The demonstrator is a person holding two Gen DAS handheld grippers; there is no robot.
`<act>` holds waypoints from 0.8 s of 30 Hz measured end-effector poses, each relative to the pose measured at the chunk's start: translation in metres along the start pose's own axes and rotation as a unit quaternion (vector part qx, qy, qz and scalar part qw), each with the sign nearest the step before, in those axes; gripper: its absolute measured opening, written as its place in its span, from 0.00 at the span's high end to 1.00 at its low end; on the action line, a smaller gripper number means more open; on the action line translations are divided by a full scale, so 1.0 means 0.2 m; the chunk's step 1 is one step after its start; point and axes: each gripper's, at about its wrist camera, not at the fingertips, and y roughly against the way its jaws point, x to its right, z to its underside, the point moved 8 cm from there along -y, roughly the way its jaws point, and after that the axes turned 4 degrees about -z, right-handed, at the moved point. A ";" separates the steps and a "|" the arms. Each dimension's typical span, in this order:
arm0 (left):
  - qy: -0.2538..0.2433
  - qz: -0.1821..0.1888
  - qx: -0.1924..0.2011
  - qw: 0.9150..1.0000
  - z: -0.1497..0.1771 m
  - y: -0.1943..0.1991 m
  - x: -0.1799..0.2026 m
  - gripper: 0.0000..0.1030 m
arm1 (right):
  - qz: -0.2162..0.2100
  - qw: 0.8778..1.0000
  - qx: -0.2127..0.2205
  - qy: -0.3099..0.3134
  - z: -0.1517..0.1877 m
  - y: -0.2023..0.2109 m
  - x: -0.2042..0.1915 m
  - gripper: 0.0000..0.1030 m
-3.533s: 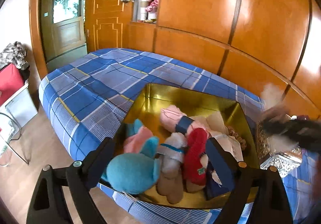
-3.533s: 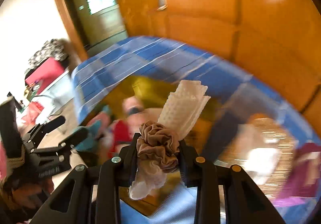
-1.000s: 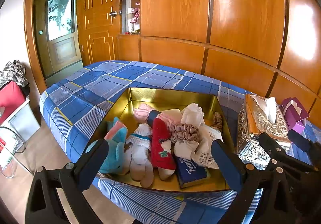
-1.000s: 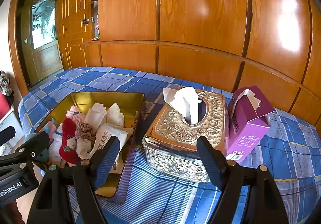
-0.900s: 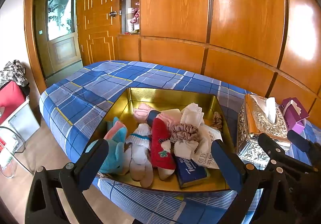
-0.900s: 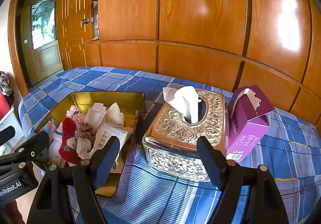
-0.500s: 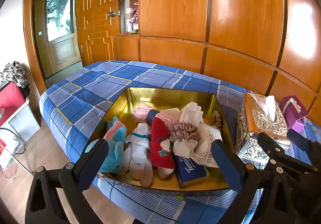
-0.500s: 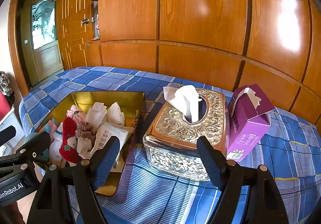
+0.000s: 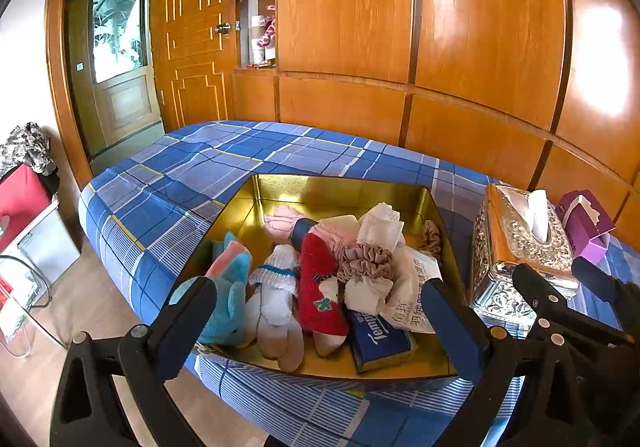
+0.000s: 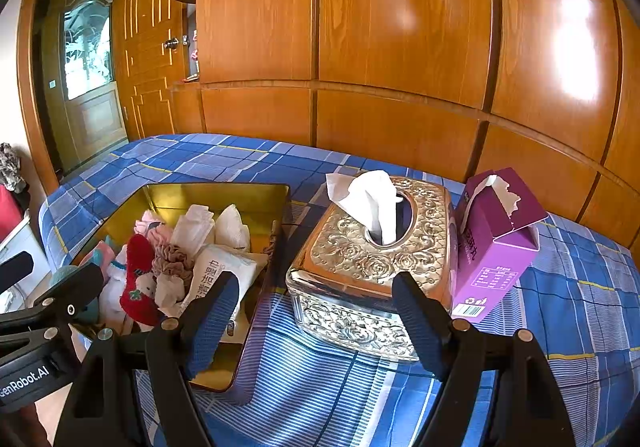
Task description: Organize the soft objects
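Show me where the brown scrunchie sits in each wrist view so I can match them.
Left wrist: brown scrunchie right of centre, atop the pile in the gold tray.
Right wrist: scrunchie lower left, beside the red sock.
Shared landmark: the ornate tissue box.

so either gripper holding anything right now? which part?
Nothing held. Left gripper and right gripper both stand open and empty; the brown scrunchie lies in the gold tray.
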 end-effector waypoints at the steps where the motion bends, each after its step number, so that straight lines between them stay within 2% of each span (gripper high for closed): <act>1: 0.000 0.000 0.000 1.000 0.00 0.00 0.00 0.00 | 0.000 1.000 0.000 0.000 0.00 0.00 0.00 0.22; 24: 0.002 0.001 0.006 1.000 -0.01 0.01 0.00 0.00 | 0.000 1.000 -0.002 0.000 0.01 -0.01 0.01 0.22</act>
